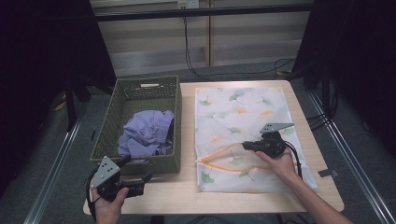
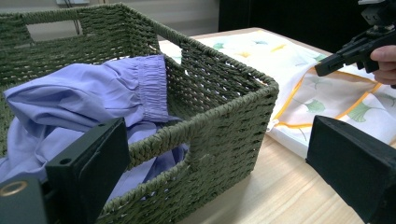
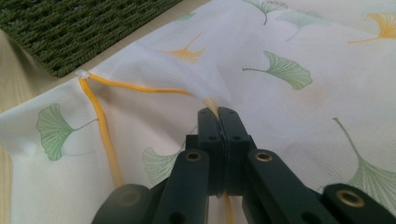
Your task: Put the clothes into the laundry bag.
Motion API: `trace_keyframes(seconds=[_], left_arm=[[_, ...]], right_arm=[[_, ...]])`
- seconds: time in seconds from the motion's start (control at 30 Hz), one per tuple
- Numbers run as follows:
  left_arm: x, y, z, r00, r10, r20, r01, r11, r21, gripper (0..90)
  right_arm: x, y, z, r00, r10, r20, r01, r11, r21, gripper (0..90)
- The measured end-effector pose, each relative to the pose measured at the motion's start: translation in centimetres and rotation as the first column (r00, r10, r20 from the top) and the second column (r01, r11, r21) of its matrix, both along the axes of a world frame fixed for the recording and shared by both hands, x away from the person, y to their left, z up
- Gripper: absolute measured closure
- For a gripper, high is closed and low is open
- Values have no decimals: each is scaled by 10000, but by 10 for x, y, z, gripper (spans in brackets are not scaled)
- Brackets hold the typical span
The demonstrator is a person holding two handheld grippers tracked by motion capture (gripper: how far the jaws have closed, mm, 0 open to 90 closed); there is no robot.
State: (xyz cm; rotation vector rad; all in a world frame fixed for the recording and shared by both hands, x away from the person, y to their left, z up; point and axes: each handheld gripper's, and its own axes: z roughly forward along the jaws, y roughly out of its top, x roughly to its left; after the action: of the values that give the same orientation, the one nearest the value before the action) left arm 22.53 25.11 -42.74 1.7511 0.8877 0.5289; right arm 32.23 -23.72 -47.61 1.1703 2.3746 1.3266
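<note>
- Right tool (image 3: 218,113) was clamped on the laundry bag's (image 1: 243,109) yellow-edged opening (image 3: 140,87), mid-frame, apparently lifting it open.
- Left tool (image 1: 134,179), jaws wide and empty, lower left; judged next: fetching the purple garment (image 1: 147,130) from the basket (image 1: 140,88).

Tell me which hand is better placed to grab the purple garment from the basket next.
Left, probably. The left gripper is open and free right beside the basket holding the purple garment. The right gripper is shut on the yellow edge of the laundry bag.

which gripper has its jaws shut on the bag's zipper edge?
The right gripper, pinching the orange-trimmed zipper edge of the leaf-print laundry bag. The left gripper hangs open by the basket.
</note>
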Motion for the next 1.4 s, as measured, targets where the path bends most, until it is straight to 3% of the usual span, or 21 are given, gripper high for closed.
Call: trace_keyframes(seconds=[0.1, 0.13, 0.43, 0.83, 1.4], left_arm=[[1, 0, 0, 10000, 54, 75, -54, 10000, 7, 57], [1, 0, 1, 9999, 56, 95, -56, 10000, -2, 57], [1, -1, 1, 9999, -43, 121, 42, 10000, 8, 57], [3, -4, 1, 10000, 21, 90, -20, 10000, -64, 56], [2, -5, 1, 9998, -54, 199, 54, 10000, -14, 58]], right_arm=[[1, -2, 4, 10000, -20, 89, 19, 9998, 173, 898], [2, -3, 5, 9999, -108, 84, 104, 9989, 466, 898], [2, -7, 9, 9998, -127, 179, 111, 9959, 902, 899], [6, -2, 16, 9993, -66, 370, 28, 9949, 1007, 898], [16, 0, 40, 9958, -111, 909, 19, 9949, 1007, 898]])
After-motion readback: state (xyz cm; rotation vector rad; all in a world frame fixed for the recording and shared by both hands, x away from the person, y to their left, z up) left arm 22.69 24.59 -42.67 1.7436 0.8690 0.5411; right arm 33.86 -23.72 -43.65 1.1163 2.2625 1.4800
